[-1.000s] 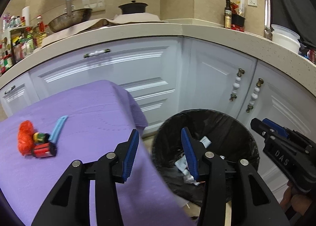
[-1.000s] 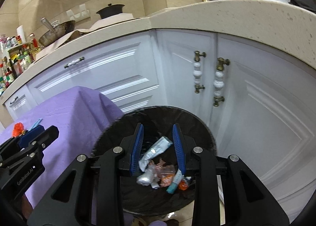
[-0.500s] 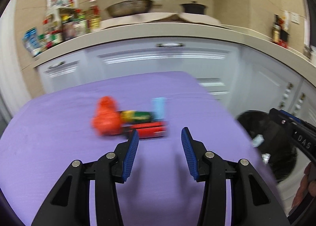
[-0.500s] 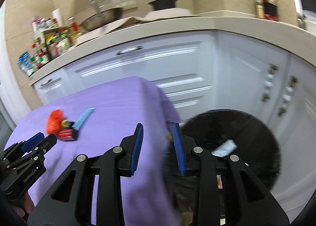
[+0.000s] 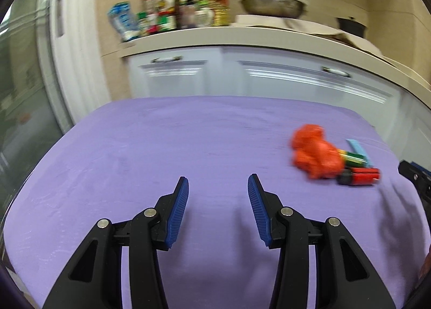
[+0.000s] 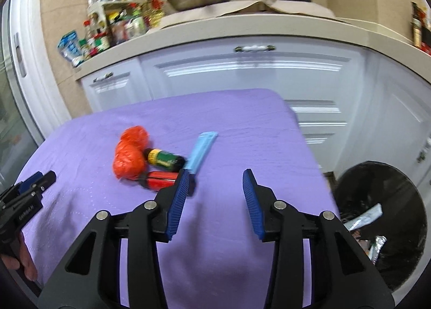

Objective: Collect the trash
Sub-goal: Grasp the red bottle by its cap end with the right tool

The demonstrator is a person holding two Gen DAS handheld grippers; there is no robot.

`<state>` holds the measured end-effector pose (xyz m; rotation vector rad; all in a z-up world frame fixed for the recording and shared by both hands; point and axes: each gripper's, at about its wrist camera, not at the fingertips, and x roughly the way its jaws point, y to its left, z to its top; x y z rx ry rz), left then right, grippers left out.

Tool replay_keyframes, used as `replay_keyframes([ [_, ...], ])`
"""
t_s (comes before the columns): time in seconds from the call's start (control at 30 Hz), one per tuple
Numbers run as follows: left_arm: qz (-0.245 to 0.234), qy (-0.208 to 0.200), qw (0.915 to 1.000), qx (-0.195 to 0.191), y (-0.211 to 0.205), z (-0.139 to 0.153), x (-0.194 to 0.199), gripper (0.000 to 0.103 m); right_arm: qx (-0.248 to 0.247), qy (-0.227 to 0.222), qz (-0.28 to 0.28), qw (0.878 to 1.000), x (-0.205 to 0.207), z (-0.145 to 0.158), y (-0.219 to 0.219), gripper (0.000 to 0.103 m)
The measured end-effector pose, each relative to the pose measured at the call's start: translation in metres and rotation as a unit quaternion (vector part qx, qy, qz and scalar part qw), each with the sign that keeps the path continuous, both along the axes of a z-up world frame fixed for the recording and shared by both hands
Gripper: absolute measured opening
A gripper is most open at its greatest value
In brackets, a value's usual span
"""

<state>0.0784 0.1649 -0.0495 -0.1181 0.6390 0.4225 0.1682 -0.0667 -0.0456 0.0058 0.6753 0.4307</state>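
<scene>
— Trash point(image 6: 150, 160) sits in a small heap on our purple-covered worktop point(image 6: 242, 125): a crumpled orange net bag point(image 6: 130, 154), a dark green-labelled bottle with a yellow band point(image 6: 165, 160), a red tube with a black cap point(image 6: 159, 178) and a flat light-blue stick point(image 6: 202, 152).

— We see the bottle touching the orange bag, the red tube just below both, and the blue stick slanting up to the right of them.

— From the left wrist view the same heap point(image 5: 331, 160) lies blurred near the right edge of the cloth point(image 5: 188, 147).

— Our left claw point(image 5: 218, 195) stands apart with nothing between its blue pads point(image 5: 177, 206), over bare cloth well left of the heap.

— Our right claw point(image 6: 214, 185) is opening, nothing between its pads; its left pad point(image 6: 176, 201) overlaps the lower end of the blue stick in the picture.

— Beside the worktop, low on the right, we see a black-lined bin point(image 6: 404, 187) with wrappers point(image 6: 363, 218) inside.
</scene>
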Motion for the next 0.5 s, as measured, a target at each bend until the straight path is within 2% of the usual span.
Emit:
replay_keyframes([
  [0.17, 0.029, -0.001, 0.9995, -0.009, 0.03, -0.002, -0.005, 0.046, -0.013, 0.017, 0.022, 1.0, 0.007, -0.008, 0.028, 0.043],
  [0.23, 0.036, -0.001, 0.9992, -0.016, 0.039, -0.004, -0.007, 0.046, -0.018, 0.025, 0.03, 0.999, 0.011, -0.012, 0.037, 0.049],
  [0.5, 0.037, -0.001, 0.9988, -0.033, 0.049, -0.007, -0.005, 0.047, -0.029, 0.044, 0.041, 0.998, 0.024, -0.017, 0.049, 0.05],
])
